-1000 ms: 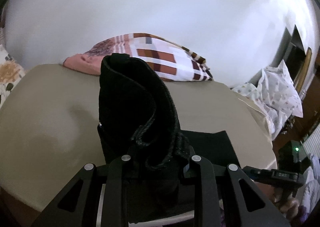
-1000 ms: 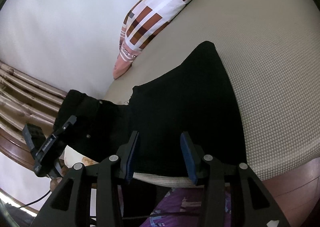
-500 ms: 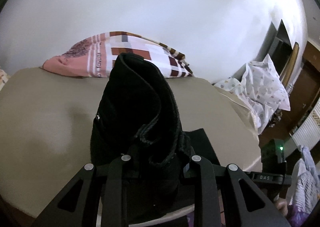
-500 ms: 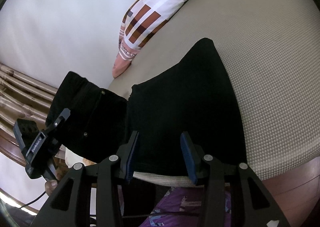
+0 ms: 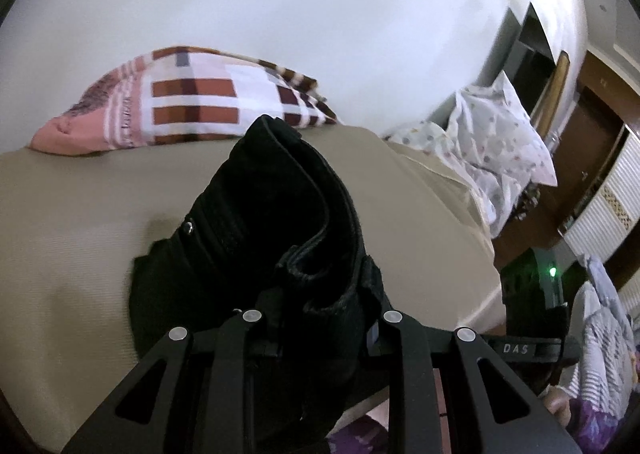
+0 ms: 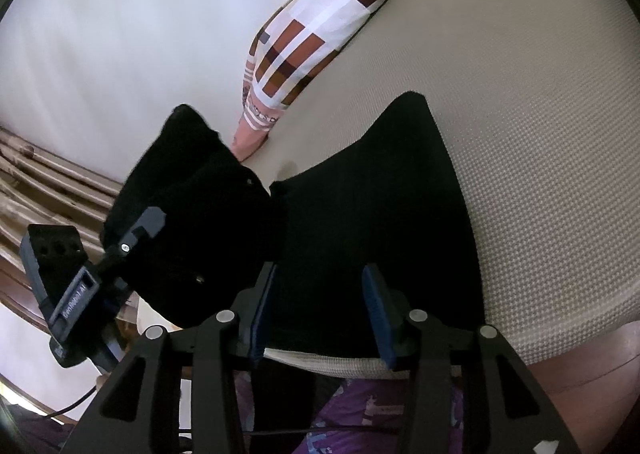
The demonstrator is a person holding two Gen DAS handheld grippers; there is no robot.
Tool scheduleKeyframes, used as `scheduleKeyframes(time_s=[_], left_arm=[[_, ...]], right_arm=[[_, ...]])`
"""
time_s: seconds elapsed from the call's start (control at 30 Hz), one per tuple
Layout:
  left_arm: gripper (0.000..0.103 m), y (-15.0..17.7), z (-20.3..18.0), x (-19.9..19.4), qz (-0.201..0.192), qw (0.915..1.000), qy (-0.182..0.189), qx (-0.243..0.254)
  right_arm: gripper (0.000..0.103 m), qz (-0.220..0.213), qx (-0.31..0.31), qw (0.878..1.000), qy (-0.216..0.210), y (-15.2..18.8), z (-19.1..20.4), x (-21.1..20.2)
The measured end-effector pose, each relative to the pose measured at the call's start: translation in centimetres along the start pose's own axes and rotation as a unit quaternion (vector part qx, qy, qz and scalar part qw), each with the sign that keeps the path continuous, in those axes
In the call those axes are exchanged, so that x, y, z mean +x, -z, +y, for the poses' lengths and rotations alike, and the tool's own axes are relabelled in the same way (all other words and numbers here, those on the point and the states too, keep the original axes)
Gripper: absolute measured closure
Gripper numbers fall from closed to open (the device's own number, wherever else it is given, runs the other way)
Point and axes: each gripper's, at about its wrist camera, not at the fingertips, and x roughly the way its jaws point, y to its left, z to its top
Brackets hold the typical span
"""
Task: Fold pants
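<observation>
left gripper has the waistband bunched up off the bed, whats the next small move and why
Probably carry the left gripper forward and lower, laying the lifted waistband end of the black pants onto the part lying flat on the beige mattress. The left gripper is clamped on the bunched fabric, which stands in the air, so the fold is unfinished. The right gripper is open, holding nothing.

Black pants (image 6: 372, 222) lie flat, waistband end (image 5: 280, 222) lifted, bunched.
</observation>
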Motion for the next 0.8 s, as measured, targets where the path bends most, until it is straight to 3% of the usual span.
scheduleKeyframes(time_s=[0.4, 0.8], left_arm=[[0.078, 1.5, -3.2, 4.5, 0.048, 0.9985, 0.013, 0.024], [0.078, 3.0, -5.6, 8.2, 0.088, 0.9947, 0.019, 0.049]], right_arm=[[0.059, -0.065, 0.028, 0.997, -0.003, -1.8, -2.1, -4.6], [0.059, -0.062, 0.058, 0.996, -0.003, -2.3, -3.2, -5.0]])
